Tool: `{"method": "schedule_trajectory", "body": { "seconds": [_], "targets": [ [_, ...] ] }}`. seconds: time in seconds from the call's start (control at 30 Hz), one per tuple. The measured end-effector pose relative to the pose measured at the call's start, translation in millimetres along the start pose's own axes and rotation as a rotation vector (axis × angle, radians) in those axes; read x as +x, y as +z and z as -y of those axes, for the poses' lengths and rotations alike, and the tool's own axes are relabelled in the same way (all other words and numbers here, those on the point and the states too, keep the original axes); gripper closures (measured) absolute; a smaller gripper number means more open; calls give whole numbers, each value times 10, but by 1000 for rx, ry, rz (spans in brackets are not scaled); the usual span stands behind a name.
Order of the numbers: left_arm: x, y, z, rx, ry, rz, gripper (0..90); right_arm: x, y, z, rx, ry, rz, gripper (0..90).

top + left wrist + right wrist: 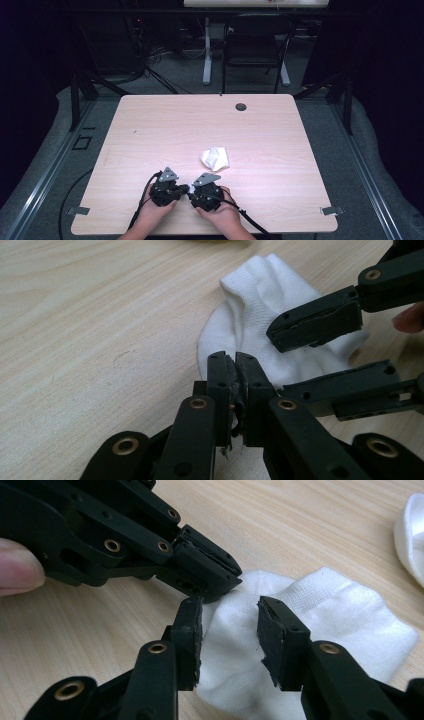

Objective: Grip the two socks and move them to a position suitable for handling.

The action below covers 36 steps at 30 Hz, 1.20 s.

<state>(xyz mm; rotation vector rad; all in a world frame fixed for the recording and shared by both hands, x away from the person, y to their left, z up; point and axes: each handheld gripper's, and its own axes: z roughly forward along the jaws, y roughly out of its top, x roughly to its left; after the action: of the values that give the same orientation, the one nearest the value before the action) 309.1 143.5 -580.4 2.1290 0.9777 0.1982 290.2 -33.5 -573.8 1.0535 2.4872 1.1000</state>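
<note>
A small white sock (340,615) lies flat on the wooden table (200,120) near its front edge, between the two grippers. My right gripper (229,607) is open, its jaws straddling the sock's near end without pressing on it; it also appears in the left gripper view (285,365). My left gripper (231,362) is shut, and no white fabric shows between its pads. Its tips (227,577) touch the sock's edge (260,295). From above, the left gripper (183,189) and right gripper (193,192) point at each other, tip to tip, and hide this sock.
A second white sock (215,159), crumpled, lies just beyond the grippers and shows at the upper right of the right gripper view (412,535). A round cable hole (241,106) sits near the table's far edge. A black chair (255,45) stands behind the table.
</note>
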Motion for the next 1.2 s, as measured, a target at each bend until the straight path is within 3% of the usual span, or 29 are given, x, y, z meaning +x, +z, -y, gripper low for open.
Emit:
{"method": "schedule_trajectory", "body": {
  "seconds": [0.17, 0.43, 0.9, 1.1, 1.2],
  "targets": [
    [-1, 0, 0, 0, 1, -1, 861, 4, 8, 4, 3, -6, 15, 677],
    [-1, 2, 1, -2, 0, 0, 861, -11, -9, 37, 20, -10, 32, 861],
    [0, 0, 1, -1, 3, 1, 860, -79, -197, 9, -50, 44, 13, 873],
    [-4, 1, 2, -2, 4, -2, 859, -127, -365, 13, -83, 48, 29, 873],
    [-3, 1, 2, -2, 4, -1, 857, -203, -528, 61, -98, 54, 55, 873]
  ]
}}
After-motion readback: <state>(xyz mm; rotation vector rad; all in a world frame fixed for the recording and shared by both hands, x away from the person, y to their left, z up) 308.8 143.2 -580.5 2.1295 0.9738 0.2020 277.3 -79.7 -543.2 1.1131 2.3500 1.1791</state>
